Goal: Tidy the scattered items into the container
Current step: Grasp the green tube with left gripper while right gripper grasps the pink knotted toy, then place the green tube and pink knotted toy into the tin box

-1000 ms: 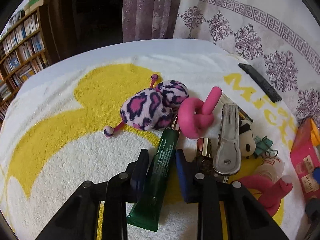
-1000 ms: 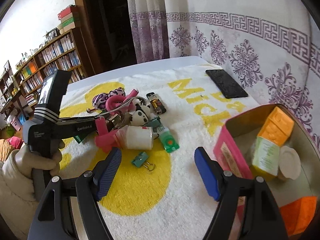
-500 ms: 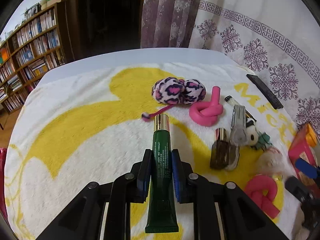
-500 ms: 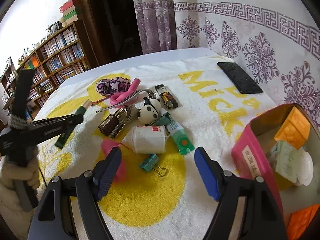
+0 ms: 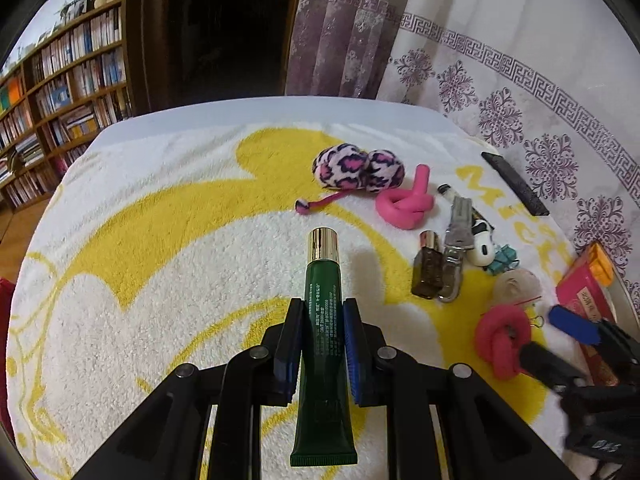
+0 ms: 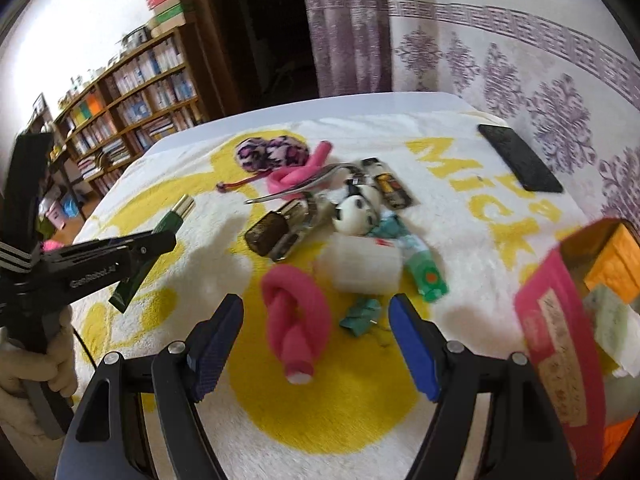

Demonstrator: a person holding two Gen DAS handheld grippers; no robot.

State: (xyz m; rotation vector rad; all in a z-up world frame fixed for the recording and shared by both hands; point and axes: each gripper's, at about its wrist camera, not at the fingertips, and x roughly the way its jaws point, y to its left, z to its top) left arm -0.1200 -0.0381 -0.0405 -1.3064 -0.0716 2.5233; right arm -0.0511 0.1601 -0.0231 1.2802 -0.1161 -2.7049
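Observation:
My left gripper is shut on a dark green tube with a gold cap, held above the yellow-and-white towel. The right wrist view shows the same tube raised at the left, in the left gripper. My right gripper stands open low over the towel. A pink foam knot lies between its blue pads without touching them. The pink box at the right edge holds orange and pale packets.
On the towel lie a leopard plush, a second pink knot, a brown bottle, a panda toy, a white roll, a teal clip, a green mint tube and a black phone. Bookshelves stand far left.
My left gripper closed on the green tube and carried it up and left, away from the pile. My right gripper moved left and down until the pink knot lay between its fingers.

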